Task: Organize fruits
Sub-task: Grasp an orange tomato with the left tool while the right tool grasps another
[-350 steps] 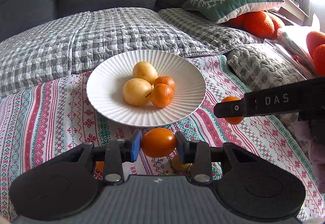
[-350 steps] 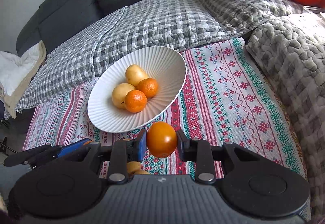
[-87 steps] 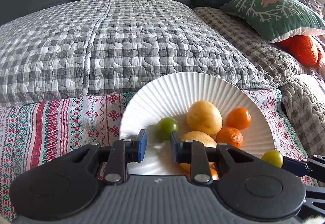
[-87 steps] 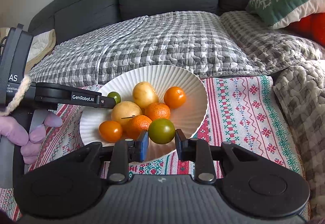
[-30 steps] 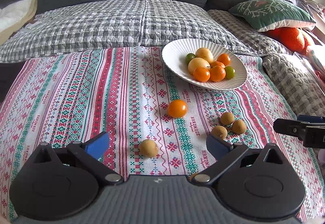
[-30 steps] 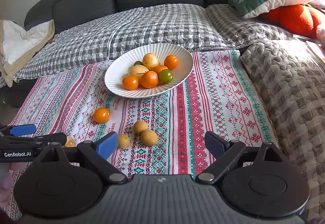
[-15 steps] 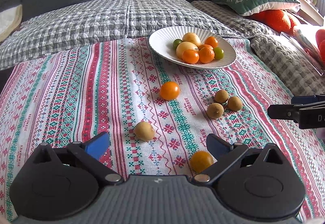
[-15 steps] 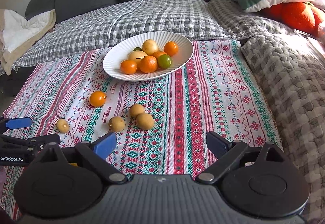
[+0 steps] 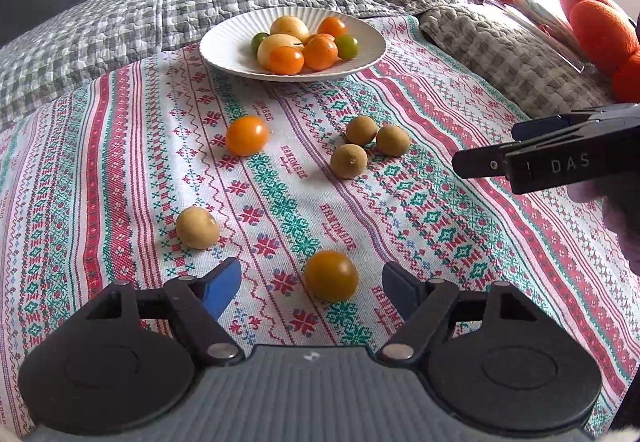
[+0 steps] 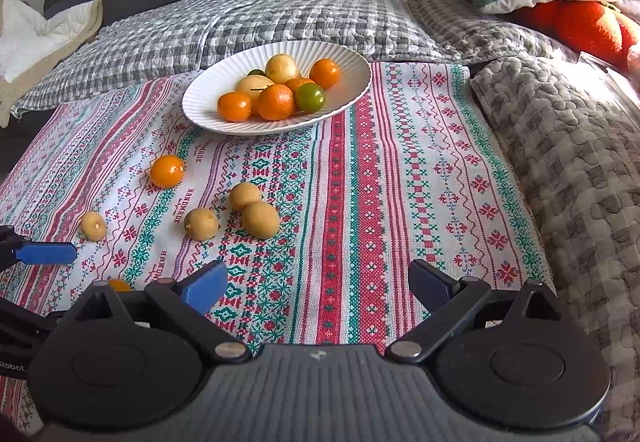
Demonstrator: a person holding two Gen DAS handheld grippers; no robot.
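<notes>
Patterned cloth [image 9: 420,169] covers the couch seat, with the white plate [image 9: 232,41] of fruits at its far edge. Nearer than the plate, an orange tomato [image 9: 331,275] lies between the spread fingers of the left gripper [image 9: 311,284], untouched. Three brown fruits [image 10: 240,211] lie between the plate and the right gripper [image 10: 318,284], whose jaws stand wide apart, holding nothing.

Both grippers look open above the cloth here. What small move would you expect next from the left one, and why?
Probably the left gripper eases forward and down over the nearest orange tomato, then closes. It is open and empty, and that tomato lies loose on the patterned cloth between its fingertips, while the white plate already holds other fruit.
</notes>
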